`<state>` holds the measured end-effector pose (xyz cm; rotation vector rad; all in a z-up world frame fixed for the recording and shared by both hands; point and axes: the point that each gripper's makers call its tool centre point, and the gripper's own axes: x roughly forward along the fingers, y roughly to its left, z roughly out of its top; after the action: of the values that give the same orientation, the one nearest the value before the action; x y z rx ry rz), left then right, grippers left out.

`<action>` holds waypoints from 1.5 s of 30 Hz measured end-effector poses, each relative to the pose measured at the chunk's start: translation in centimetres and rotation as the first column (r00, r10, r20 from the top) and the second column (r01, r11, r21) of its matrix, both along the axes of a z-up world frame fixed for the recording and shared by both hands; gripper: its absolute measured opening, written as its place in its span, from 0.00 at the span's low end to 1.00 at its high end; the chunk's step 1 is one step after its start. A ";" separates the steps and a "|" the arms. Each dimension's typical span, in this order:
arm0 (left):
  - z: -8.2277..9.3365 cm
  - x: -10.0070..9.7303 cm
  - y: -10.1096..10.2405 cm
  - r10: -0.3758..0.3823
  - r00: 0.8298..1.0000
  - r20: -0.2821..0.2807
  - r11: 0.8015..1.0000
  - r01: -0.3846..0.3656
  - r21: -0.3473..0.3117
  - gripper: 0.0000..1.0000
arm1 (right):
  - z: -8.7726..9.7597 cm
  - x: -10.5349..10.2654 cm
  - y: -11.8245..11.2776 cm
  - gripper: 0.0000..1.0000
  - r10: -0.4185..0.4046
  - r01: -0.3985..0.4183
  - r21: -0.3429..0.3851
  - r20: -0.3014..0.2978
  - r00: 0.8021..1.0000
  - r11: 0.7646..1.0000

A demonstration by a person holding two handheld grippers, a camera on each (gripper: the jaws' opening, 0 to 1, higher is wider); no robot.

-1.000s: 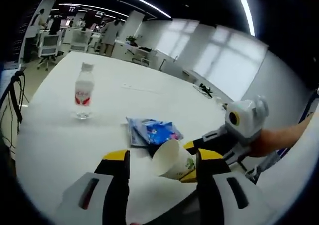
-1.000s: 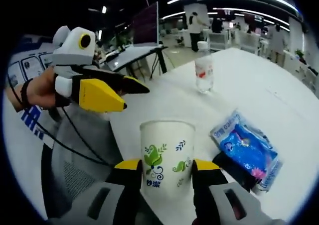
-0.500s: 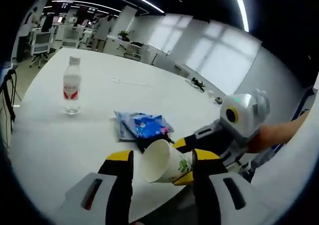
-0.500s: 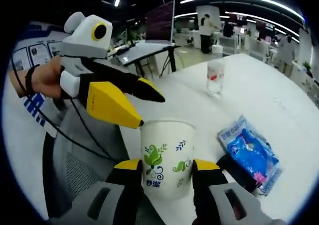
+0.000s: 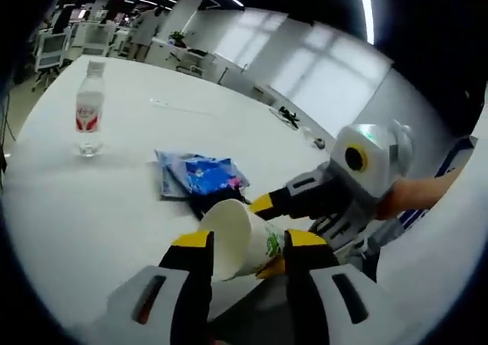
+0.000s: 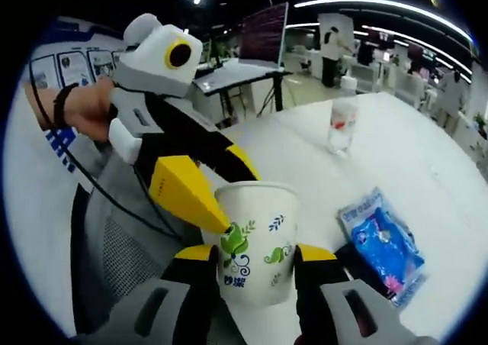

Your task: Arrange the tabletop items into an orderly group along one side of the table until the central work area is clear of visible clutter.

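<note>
- White paper cup with green leaf print: clamped between the jaws of the right claw, held off the white bench near its edge; in the left gripper view the cup appears tilted, mouth toward the camera.
- Left claw: jaws apart, straddling the cup's rim; in the right gripper view its yellow tip touches the cup's rim.
- Blue plastic packet: flat on the bench, just beyond the cup.
- Clear plastic water bottle with red label: upright, well apart from the packet.
- Handling note, as judgement: keep the squeeze light so the thin wall does not crumple; set the cup upright near the packet and bottle.
</note>
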<state>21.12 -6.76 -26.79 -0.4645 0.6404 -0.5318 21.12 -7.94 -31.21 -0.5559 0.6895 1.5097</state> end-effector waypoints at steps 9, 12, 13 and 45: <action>-0.4 -1.2 -1.5 -0.057 0.998 -0.021 0.998 0.057 -0.029 0.17 | 0.1 -1.6 0.2 0.40 0.068 -0.068 -0.001 0.043 0.997 0.998; -0.2 -1.4 -1.9 -0.060 0.998 -0.021 0.997 0.059 -0.047 0.07 | 0.1 -2.0 0.4 0.41 0.087 -0.087 -0.003 0.052 0.995 0.996; 0.1 -1.5 -2.3 -0.073 0.997 -0.017 0.995 0.072 -0.066 0.04 | 0.2 -2.2 0.4 0.41 0.092 -0.092 -0.004 0.055 0.994 0.996; -0.2 -1.4 -1.5 -0.082 0.996 -0.016 0.995 0.083 0.057 0.00 | -1.0 -1.3 -0.6 0.53 -0.019 0.019 -0.008 -0.015 1.000 1.000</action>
<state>19.71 -8.25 -26.95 -0.3885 0.6891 -0.5874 19.81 -8.52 -32.17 -0.5424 0.7110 1.4952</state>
